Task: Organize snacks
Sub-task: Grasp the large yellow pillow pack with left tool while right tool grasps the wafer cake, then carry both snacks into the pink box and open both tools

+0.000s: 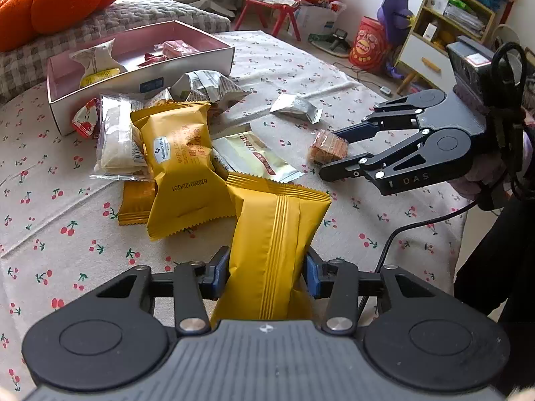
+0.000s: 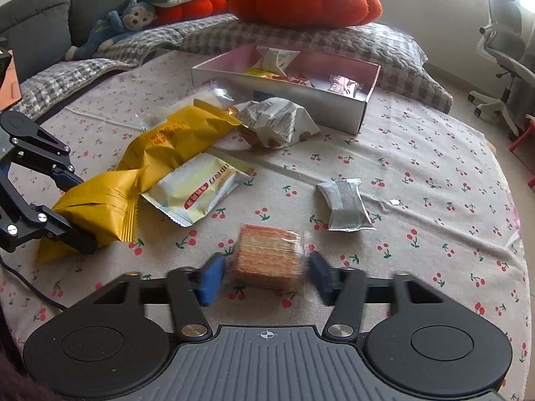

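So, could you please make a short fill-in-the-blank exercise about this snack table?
1. The left gripper is shut on a ____ snack pack.
2. The wafer stack lies between the fingers of the ____ gripper.
3. The box holding some snacks is ____ inside.
4. The tablecloth is printed with small red ____.

Missing words: yellow; right; pink; cherries

Your two views: bright daylight, blown-out glare at the right wrist view's upper right. Soft, faint shadows. Strong fisheye bending and dark corners. Your right gripper's fingertips [image 2: 211, 279] motion-blurred; elsewhere sharp.
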Tool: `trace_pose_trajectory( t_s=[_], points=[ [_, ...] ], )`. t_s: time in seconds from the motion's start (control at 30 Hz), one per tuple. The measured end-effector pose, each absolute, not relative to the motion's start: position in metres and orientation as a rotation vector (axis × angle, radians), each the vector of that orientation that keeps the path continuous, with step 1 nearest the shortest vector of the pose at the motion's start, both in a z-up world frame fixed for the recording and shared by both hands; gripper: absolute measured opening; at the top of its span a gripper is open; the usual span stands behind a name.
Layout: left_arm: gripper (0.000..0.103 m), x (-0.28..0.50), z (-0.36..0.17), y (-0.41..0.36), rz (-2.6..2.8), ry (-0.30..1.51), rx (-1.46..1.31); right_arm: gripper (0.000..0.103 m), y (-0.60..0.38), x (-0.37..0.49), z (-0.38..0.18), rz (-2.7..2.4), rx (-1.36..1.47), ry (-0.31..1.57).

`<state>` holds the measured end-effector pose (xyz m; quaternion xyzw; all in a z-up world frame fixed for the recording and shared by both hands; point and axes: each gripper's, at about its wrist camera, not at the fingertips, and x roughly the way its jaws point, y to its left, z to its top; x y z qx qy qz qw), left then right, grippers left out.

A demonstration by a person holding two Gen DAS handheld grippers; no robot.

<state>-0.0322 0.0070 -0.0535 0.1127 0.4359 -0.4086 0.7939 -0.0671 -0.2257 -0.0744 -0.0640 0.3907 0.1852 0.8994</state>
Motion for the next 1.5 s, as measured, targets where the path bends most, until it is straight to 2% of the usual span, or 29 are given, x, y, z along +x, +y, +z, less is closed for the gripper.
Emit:
trace_pose_trajectory(
  t_s=[0.13, 0.73, 1.5],
  points=[
    [0.039, -0.032, -0.052, 0.007, -0.897, 0.946, 0.221, 0.042, -0.223, -0.068, -0.074, 0.392, -0.148, 0.805],
    [0.038, -0.017, -0.026, 0.007, -0.860, 0.902, 0.103, 0.042, -0.229, -0.053, -0.043, 0.342, -0.054, 0.751],
    [0.037, 0.075, 0.008, 0.003, -0.550, 0.865, -0.151, 0.042, -0.227, 0.037, -0.001, 0.231, 0.072, 0.684]
  ],
)
